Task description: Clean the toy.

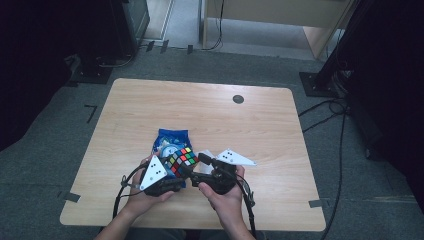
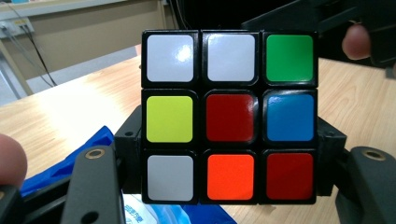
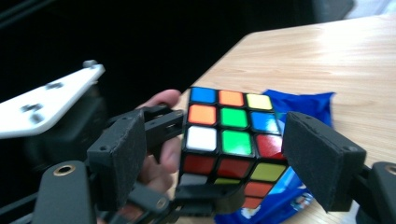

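Rubik's cube (image 1: 182, 160) sits at the lower middle of the high view, above the blue packet (image 1: 171, 141) on the wooden table (image 1: 260, 130). My left gripper (image 1: 175, 172) is clamped on the cube from both sides. My right gripper (image 3: 212, 154) has its pads apart, one on each side of the cube and not touching it.

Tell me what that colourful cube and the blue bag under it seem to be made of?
The cube looks like hard black plastic with glossy coloured stickers; a light glare shows on the white squares. The blue bag seems thin, shiny plastic film, judging by its creases.
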Motion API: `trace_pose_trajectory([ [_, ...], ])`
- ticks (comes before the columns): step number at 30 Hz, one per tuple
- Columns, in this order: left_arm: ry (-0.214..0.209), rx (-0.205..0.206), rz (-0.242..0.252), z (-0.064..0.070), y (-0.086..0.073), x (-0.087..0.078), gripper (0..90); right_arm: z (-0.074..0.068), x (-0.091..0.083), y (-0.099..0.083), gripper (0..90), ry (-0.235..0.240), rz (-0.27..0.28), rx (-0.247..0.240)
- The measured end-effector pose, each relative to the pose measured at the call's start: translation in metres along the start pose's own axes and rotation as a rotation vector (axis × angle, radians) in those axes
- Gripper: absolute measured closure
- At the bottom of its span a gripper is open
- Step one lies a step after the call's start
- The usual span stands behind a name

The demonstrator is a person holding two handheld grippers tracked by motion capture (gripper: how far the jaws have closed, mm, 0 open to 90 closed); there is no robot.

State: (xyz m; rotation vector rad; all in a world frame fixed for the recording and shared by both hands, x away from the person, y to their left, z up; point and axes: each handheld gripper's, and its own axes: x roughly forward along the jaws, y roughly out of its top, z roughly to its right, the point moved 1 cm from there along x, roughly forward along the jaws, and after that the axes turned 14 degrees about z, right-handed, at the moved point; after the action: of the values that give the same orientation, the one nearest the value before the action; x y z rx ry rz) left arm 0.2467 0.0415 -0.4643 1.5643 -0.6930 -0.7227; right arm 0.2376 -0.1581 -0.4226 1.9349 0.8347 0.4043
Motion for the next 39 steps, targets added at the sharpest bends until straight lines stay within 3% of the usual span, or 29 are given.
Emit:
trace_pose_trajectory([
  [4, -0.002, 0.001, 0.033, 0.003, 0.002, -0.001, 33.8, 0.008, 0.002, -0.005, 22.9, -0.049, -0.030, 0.051],
  [8, -0.003, 0.003, 0.048, 0.005, 0.003, -0.001, 33.8, 0.013, 0.006, -0.012, 28.9, 0.002, -0.049, 0.136],
  [10, -0.006, 0.007, 0.052, 0.006, 0.003, -0.001, 33.8, 0.013, 0.007, -0.013, 32.8, 0.026, -0.049, 0.154],
  [13, -0.007, 0.010, 0.046, 0.007, 0.003, 0.000, 33.7, 0.012, 0.004, -0.013, 34.9, 0.003, -0.037, 0.124],
  [16, -0.046, 0.003, 0.026, 0.006, 0.002, 0.001, 32.4, 0.012, 0.003, -0.011, 34.9, -0.005, -0.044, 0.116],
  [20, -0.083, 0.051, 0.007, 0.001, -0.002, -0.003, 28.8, 0.021, -0.005, 0.001, 35.0, -0.027, -0.018, 0.117],
  [23, -0.050, 0.077, -0.017, -0.006, -0.006, -0.003, 27.7, 0.028, -0.014, 0.014, 34.9, -0.010, -0.006, 0.136],
  [26, -0.034, 0.081, -0.018, -0.008, -0.007, -0.003, 27.7, 0.029, -0.016, 0.017, 34.9, 0.013, -0.032, 0.130],
  [32, -0.061, 0.158, -0.020, 0.005, -0.003, -0.001, 26.2, 0.021, -0.007, 0.008, 34.9, 0.049, -0.096, 0.119],
  [35, -0.063, 0.180, -0.029, 0.010, -0.003, 0.000, 24.1, 0.018, -0.004, 0.005, 34.8, 0.028, -0.103, 0.096],
  [39, -0.066, 0.189, -0.015, 0.015, -0.001, 0.001, 18.1, 0.016, 0.000, 0.000, 34.8, 0.037, -0.141, 0.103],
])
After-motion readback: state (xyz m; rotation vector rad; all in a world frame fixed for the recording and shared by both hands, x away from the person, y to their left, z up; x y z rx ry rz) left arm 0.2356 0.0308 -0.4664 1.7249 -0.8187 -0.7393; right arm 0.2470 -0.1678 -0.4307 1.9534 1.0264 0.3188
